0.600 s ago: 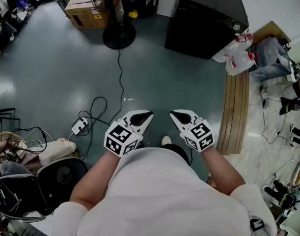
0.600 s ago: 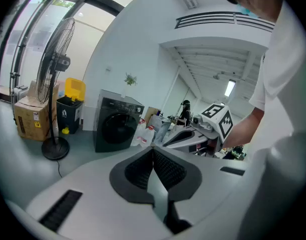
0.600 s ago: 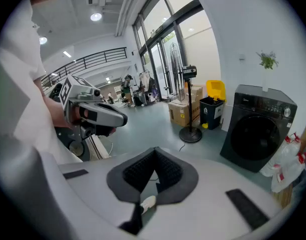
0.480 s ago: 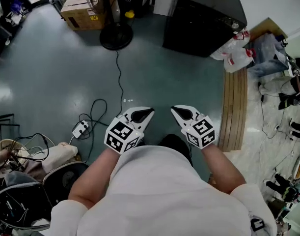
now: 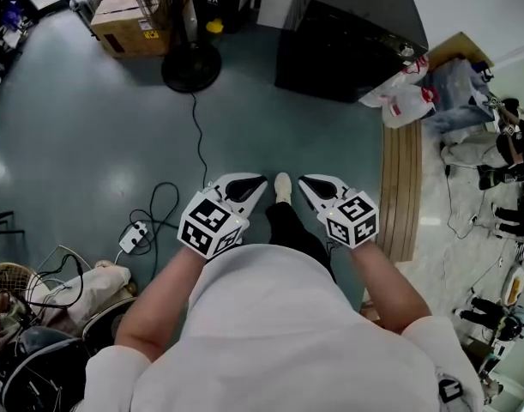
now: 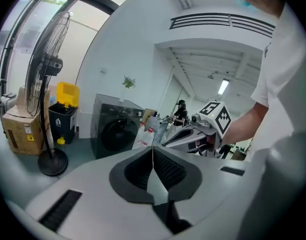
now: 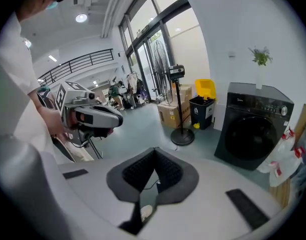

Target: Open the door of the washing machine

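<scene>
The black washing machine stands against the far wall, several steps ahead of me. Its round dark door is closed, which the left gripper view also shows. My left gripper and right gripper are held side by side in front of my body, well short of the machine. Both are shut with nothing between the jaws. In the left gripper view the left gripper's pads meet at the tip. The right gripper's pads meet the same way in the right gripper view. A shoe shows between the grippers.
A standing fan and a cardboard box are at the far left, with a cable running to a power strip. White plastic bags lie right of the machine. A wooden board lies on the floor at right. A chair is at lower left.
The floor and the washing machine have slid down and left in the head view as I step forward. A shoe now shows between the grippers. Both grippers keep their pose and stay shut.
</scene>
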Motion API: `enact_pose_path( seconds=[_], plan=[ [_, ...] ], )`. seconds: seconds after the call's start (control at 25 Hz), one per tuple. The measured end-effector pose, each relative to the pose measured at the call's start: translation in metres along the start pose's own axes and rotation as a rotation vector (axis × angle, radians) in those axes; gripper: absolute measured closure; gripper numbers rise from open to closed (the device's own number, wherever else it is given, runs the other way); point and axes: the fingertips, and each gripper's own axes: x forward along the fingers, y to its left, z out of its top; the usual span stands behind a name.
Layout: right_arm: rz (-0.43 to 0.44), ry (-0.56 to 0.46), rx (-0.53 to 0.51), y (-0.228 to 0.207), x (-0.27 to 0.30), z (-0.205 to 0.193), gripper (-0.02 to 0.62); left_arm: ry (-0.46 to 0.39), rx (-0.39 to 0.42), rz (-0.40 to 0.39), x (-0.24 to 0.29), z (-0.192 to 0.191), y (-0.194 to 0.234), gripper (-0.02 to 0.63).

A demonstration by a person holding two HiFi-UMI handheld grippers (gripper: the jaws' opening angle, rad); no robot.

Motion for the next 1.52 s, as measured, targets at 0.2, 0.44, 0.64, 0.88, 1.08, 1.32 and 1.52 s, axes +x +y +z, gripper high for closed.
enact_pose_path(
  seconds=[0.2, 0.44, 0.64, 0.88, 1.08, 1.32, 1.52],
  plan=[
    [0.035, 0.035, -0.057, -0.072, 0.031, 0.014, 0.535, 0.007, -0.002, 0.062, 0.030, 0.019, 0.033, 0.587],
    [0.045, 0.149, -0.319, -0.198, 0.085, 0.034, 0.510, -0.008, -0.058, 0.150, 0.084, 0.048, 0.074, 0.586],
    [0.086, 0.288, -0.494, -0.313, 0.128, 0.053, 0.502, -0.005, -0.131, 0.190, 0.148, 0.086, 0.088, 0.586],
    [0.073, 0.450, -0.681, -0.446, 0.187, 0.065, 0.488, -0.051, -0.210, 0.218, 0.216, 0.125, 0.106, 0.586],
    [0.044, 0.567, -0.824, -0.520, 0.238, 0.068, 0.467, -0.038, -0.230, 0.196, 0.247, 0.133, 0.112, 0.586],
    [0.012, 0.651, -0.973, -0.553, 0.288, 0.075, 0.446, -0.024, -0.263, 0.195, 0.253, 0.121, 0.122, 0.586],
    [-0.008, 0.719, -1.039, -0.569, 0.316, 0.064, 0.448, -0.024, -0.337, 0.192, 0.256, 0.106, 0.129, 0.586]
  ],
)
